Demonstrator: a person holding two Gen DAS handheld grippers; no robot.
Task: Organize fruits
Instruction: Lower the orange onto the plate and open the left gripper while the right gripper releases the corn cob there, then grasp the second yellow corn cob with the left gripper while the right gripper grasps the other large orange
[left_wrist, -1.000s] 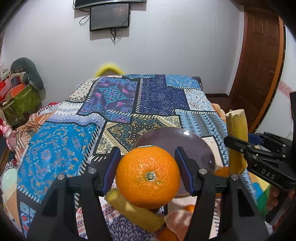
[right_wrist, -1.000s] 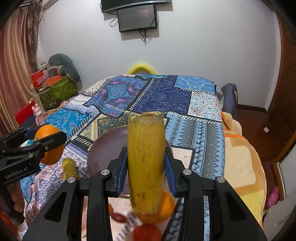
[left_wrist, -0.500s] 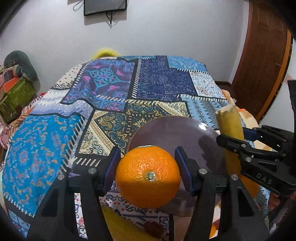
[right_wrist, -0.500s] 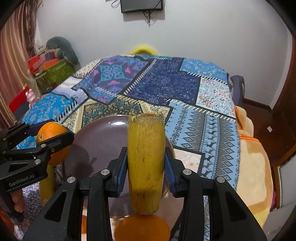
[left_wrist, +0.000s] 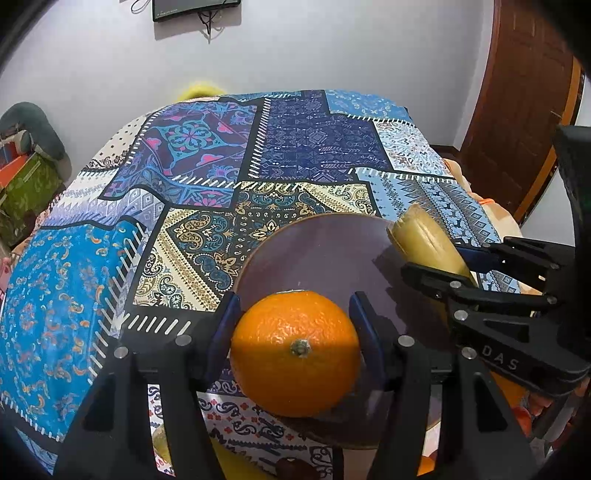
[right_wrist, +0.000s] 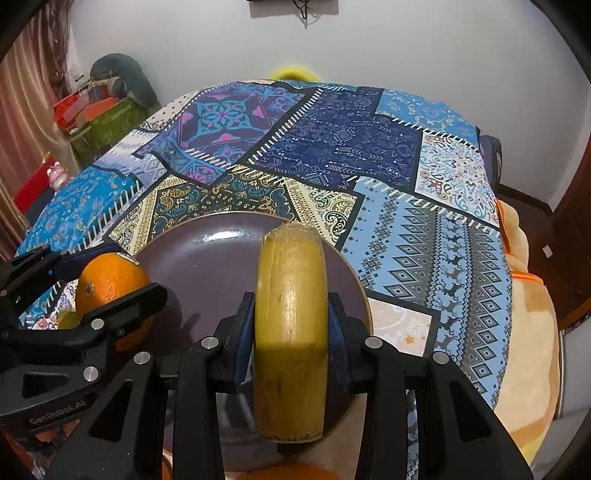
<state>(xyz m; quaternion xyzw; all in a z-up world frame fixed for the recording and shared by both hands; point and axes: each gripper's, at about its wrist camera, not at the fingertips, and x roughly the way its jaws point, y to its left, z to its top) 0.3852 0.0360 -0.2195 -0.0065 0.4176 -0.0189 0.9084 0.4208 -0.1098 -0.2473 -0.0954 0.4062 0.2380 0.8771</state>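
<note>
My left gripper (left_wrist: 295, 306) is shut on a round orange (left_wrist: 295, 354), stem end facing the camera, over the near left rim of a dark purple plate (left_wrist: 325, 251). My right gripper (right_wrist: 290, 299) is shut on a cut yellow banana piece (right_wrist: 290, 295), held lengthwise above the plate's (right_wrist: 207, 266) right half. The right wrist view shows the orange (right_wrist: 107, 280) and left gripper (right_wrist: 99, 273) at the plate's left edge. The left wrist view shows the banana piece (left_wrist: 424, 240) and right gripper (left_wrist: 439, 258) at the right.
The plate lies on a blue patchwork cloth (left_wrist: 221, 177). Loose fruit sits near the front edge: a yellow piece (left_wrist: 162, 446), a dark red one (left_wrist: 291, 469) and an orange (right_wrist: 295, 472). A peach blanket (right_wrist: 524, 332) is at right, boxes (right_wrist: 99, 118) at far left.
Both grippers moved forward and down with their fruit, now over the plate, which looks larger and closer. The loose fruit has slid toward the bottom edge. Neither grip changed.
</note>
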